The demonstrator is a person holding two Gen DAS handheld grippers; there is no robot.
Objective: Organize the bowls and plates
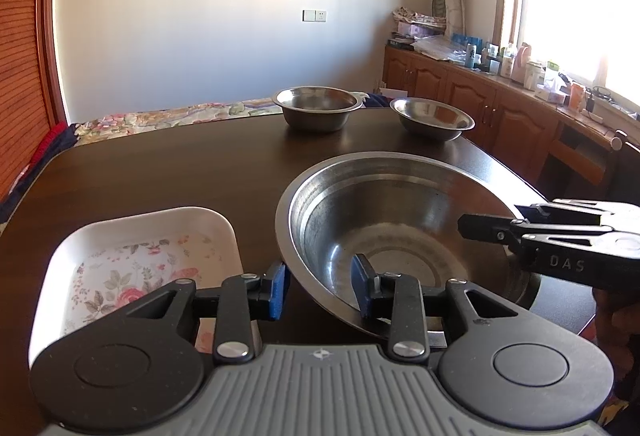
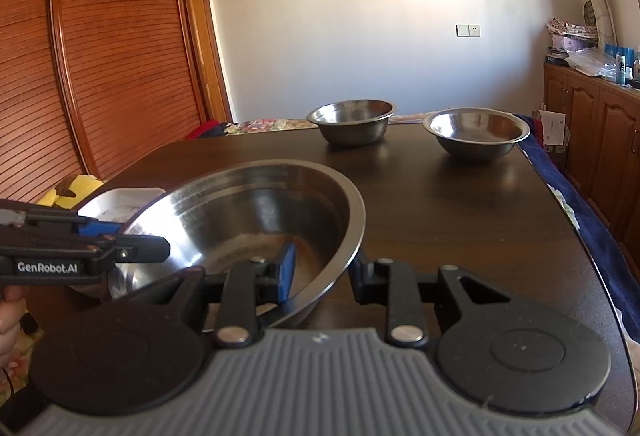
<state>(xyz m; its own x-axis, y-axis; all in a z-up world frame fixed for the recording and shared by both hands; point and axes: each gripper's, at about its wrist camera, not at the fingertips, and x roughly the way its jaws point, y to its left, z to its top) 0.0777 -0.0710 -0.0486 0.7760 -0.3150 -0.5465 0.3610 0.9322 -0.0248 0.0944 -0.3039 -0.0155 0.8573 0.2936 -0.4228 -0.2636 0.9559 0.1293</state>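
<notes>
A large steel bowl (image 1: 392,220) sits near the front of the dark wooden table (image 1: 180,171). My left gripper (image 1: 320,290) straddles its left rim with a wide gap, one pad outside and one inside, so it looks open. My right gripper (image 2: 320,272) straddles the bowl's (image 2: 256,211) right rim the same way, also open. Each gripper shows in the other's view: the right (image 1: 500,232) and the left (image 2: 132,244). Two smaller steel bowls stand at the far edge: one at the middle (image 1: 318,107), one to its right (image 1: 432,117). A white floral rectangular dish (image 1: 136,260) lies left of the large bowl.
The table's right edge (image 2: 568,220) drops to a blue cloth. A wooden cabinet (image 1: 480,107) with clutter runs along the right wall under the window. A slatted wooden door (image 2: 100,55) stands on the left. A floral bed lies beyond the table.
</notes>
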